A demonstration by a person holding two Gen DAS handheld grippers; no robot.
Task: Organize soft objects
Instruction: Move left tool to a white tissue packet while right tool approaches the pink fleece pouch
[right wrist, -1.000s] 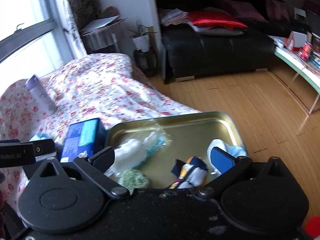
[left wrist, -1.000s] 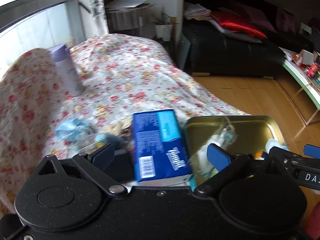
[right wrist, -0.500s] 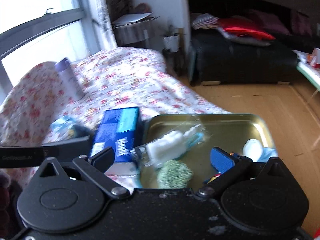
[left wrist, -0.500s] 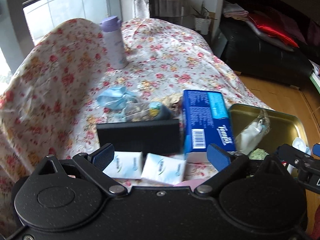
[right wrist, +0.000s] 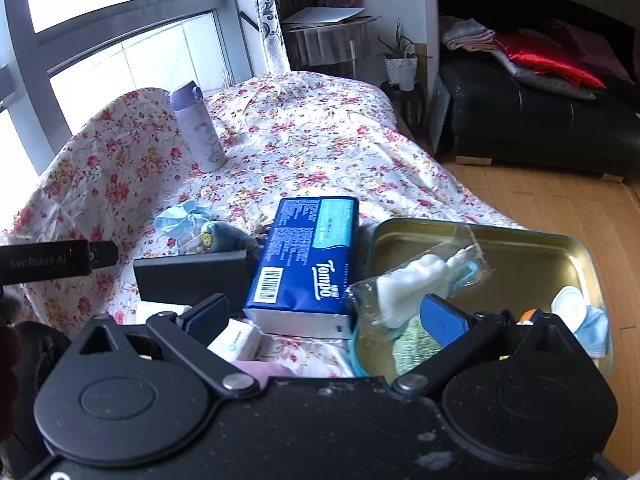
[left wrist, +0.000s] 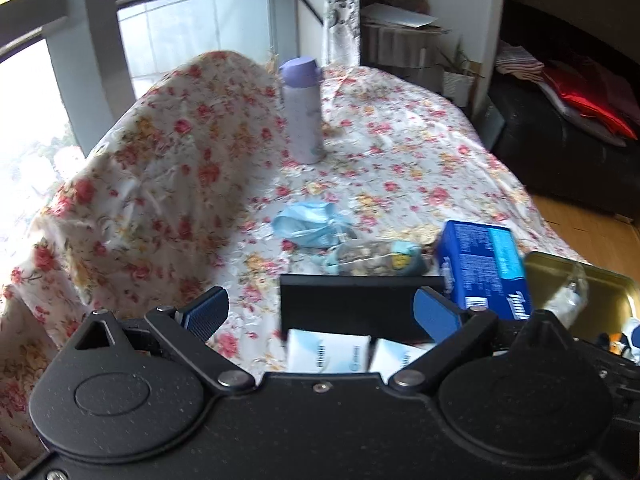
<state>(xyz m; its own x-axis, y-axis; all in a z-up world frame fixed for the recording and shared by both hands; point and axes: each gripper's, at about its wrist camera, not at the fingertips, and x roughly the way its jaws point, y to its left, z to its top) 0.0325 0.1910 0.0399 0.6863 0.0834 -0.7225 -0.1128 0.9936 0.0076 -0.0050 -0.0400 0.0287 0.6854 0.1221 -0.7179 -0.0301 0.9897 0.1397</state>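
Both the left gripper (left wrist: 318,312) and right gripper (right wrist: 326,316) are held wide, empty; the Tempo tissue pack (right wrist: 306,264) is judged next for the gold tray (right wrist: 576,256).

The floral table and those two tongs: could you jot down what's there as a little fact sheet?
surface: floral cloth
tray: gold metal tray, at the cloth's right edge
in tray: clear bag of white items, green scrubber
beside tray: blue tissue pack, lying flat
behind pack: black box, light blue face mask
upright: lilac bottle
left tongs: open, empty
right tongs: open, empty
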